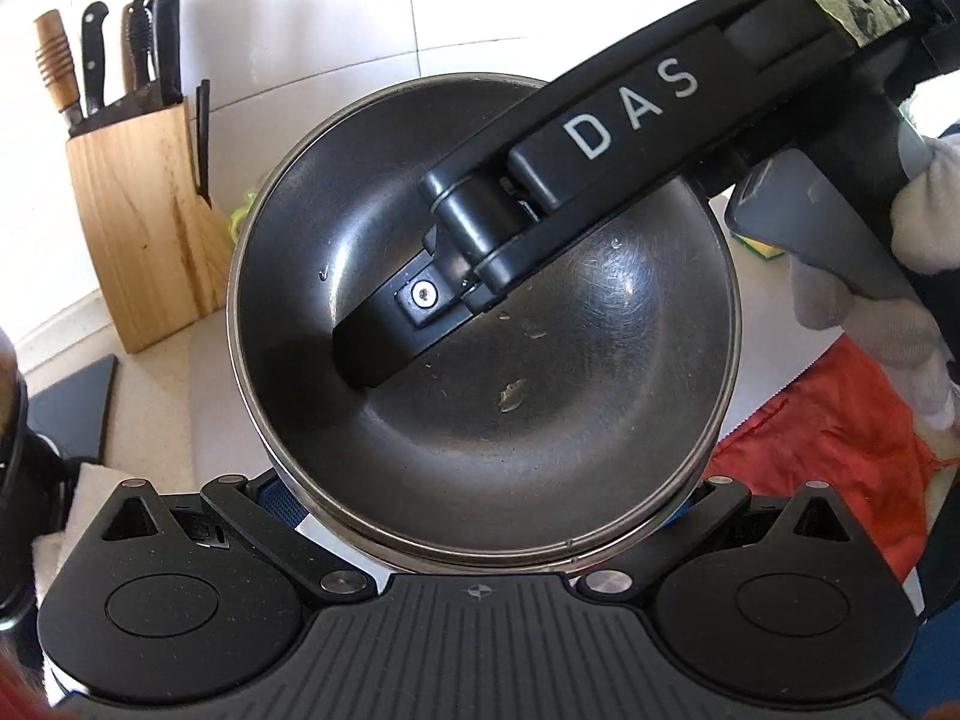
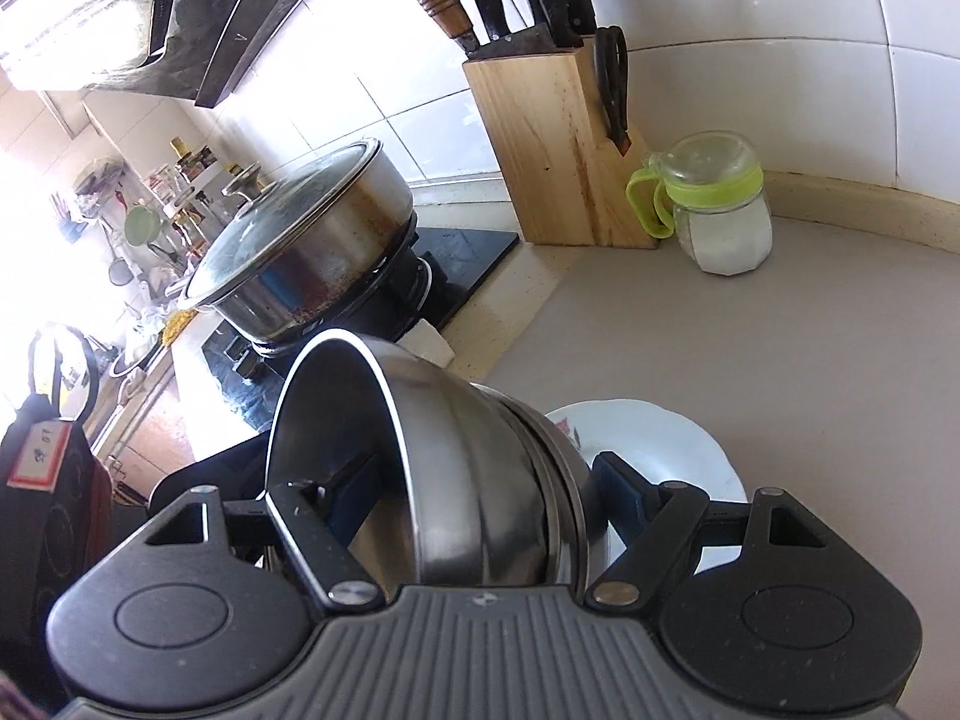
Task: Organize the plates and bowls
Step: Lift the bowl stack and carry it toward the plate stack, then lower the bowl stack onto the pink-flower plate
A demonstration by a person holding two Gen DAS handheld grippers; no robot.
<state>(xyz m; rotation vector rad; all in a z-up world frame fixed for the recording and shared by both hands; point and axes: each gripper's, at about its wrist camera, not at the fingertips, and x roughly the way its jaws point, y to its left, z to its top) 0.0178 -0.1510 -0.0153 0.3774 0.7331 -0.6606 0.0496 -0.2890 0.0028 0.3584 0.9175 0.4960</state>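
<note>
The right gripper (image 2: 462, 498) is pinching the wall of a tilted steel bowl (image 2: 456, 480), one finger (image 1: 384, 336) reaching inside, while the left gripper (image 1: 480, 498) is straddling the same bowl's lower rim with its jaws wide, though whether they are touching it I cannot tell. Smooth steel may be slipping and clattering onto the white plate (image 2: 666, 450) at four o'clock. Beyond, at one o'clock, the grey counter (image 2: 780, 360) is carrying a knife block (image 2: 558, 150) and green-lidded jar (image 2: 720, 210); at ten, a lidded pot (image 2: 306, 246).

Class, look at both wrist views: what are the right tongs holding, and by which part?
The right tongs grip the tilted steel bowl by its rim, one finger inside, the other outside.
</note>
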